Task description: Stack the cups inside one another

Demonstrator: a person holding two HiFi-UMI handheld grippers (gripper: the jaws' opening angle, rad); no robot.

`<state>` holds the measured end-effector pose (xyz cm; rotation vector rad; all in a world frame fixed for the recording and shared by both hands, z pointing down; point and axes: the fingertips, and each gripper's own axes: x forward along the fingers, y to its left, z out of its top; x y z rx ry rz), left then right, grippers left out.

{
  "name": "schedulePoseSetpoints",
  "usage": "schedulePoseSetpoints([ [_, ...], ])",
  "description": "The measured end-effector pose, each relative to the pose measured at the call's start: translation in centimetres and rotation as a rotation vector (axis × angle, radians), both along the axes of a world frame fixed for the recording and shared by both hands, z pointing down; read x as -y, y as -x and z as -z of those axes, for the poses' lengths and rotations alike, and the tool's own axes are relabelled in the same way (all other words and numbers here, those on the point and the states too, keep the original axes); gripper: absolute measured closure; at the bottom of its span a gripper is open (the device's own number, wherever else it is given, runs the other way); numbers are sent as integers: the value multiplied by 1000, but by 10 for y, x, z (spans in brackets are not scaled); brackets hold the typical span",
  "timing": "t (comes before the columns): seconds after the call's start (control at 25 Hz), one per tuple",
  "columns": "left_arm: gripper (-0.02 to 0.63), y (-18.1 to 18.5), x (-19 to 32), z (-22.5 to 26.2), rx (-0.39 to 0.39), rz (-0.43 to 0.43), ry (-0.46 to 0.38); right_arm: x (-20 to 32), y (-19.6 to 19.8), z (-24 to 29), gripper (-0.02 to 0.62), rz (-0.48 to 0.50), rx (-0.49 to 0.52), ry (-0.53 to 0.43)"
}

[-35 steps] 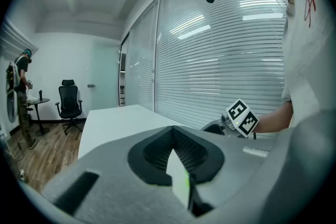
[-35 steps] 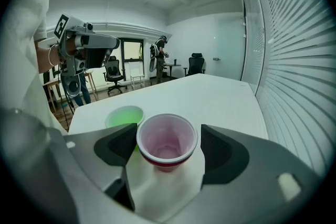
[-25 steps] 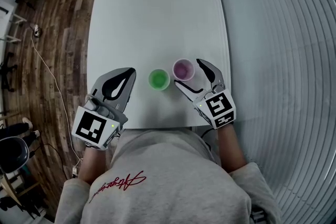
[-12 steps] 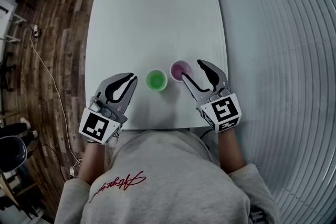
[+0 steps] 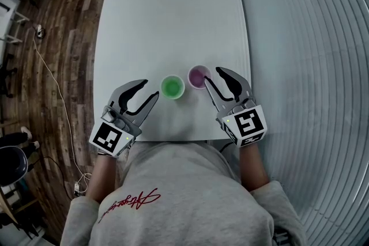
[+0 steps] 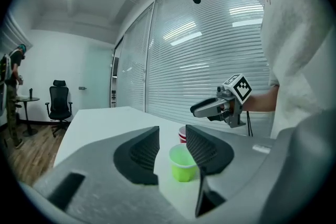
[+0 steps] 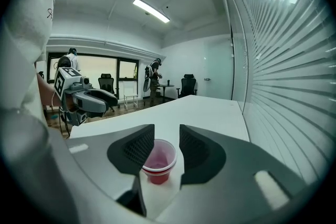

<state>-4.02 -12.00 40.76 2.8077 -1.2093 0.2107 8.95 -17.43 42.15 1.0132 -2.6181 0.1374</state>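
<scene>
- The left gripper [image 5: 149, 89] hangs over the near edge of the white table [image 5: 173, 8]. Its jaws are partly apart, have just been opening, and have nothing between them.
- The right gripper [image 5: 212, 75] has just been closing. Its jaws are also partly apart and clasp nothing.
- The small lime-green plastic cup [image 5: 172, 87] stands upright near the table's near edge, about mid-width, just beyond the left gripper's tips.
- The small pink-red translucent plastic cup [image 5: 199, 76] stands upright just beside it, toward the right edge. The right gripper's inner finger is at its rim.
- Handling, as a judgement: both cups look thin, light and easily squashed, and likely to skid on the smooth tabletop. A gentle squeeze across the upper wall, just under the rim, should hold one without buckling it.
- The head view shows that neither cup sits between any pads.
- Each gripper view lines its own cup up in the gap ahead, which could pass for a grip.
- The left gripper view shows the pink-red cup [image 6: 182, 135] partly hidden behind the green one [image 6: 182, 162].
- The right gripper view shows only the pink-red cup [image 7: 156, 162], plus a rolled rim the head view does not resolve.
</scene>
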Motion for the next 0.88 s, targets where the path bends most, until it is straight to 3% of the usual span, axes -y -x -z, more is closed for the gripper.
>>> schedulePoseSetpoints([
  [0.08, 427, -1, -3, -8, 13, -15, 23, 0, 0, 3, 454, -2, 3, -5],
  [0.32, 347, -2, -2, -9, 5, -15, -18, 3, 4, 6, 521, -13, -3, -29],
  [0.56, 313, -4, -3, -14, 10, -32, -18, 1, 4, 10, 549, -18, -13, -53],
  [0.88, 260, -16, -14, -27, 101, -119, -10, 1, 4, 24, 578, -29, -6, -79],
])
